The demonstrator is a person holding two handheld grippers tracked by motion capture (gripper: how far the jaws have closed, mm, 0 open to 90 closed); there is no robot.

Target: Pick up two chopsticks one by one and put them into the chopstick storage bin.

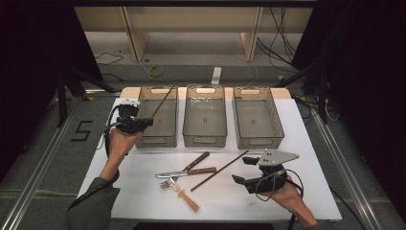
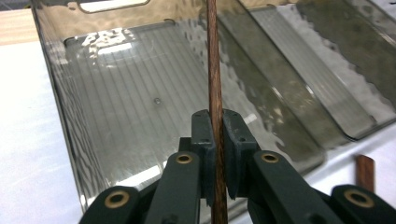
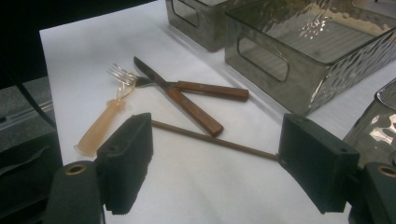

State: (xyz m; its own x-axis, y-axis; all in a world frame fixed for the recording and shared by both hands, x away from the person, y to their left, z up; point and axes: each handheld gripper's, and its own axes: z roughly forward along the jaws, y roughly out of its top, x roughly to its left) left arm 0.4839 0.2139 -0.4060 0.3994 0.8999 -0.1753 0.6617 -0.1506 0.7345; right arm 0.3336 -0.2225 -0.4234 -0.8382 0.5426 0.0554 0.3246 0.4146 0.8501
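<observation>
White covering lies over the bench (image 1: 306, 191), with three clear bins in a row along its far side. At the left, the left gripper (image 1: 143, 122) has its jaws clamped on a brown chopstick (image 2: 215, 84), which slants up over the left bin (image 1: 143, 139). At the near right, the right gripper (image 1: 245, 168) rests with jaws wide apart, holding nothing; a second chopstick (image 3: 210, 139) lies on the bench beyond them, beside two wooden-handled knives (image 3: 196, 109) and a fork (image 3: 119, 77)
</observation>
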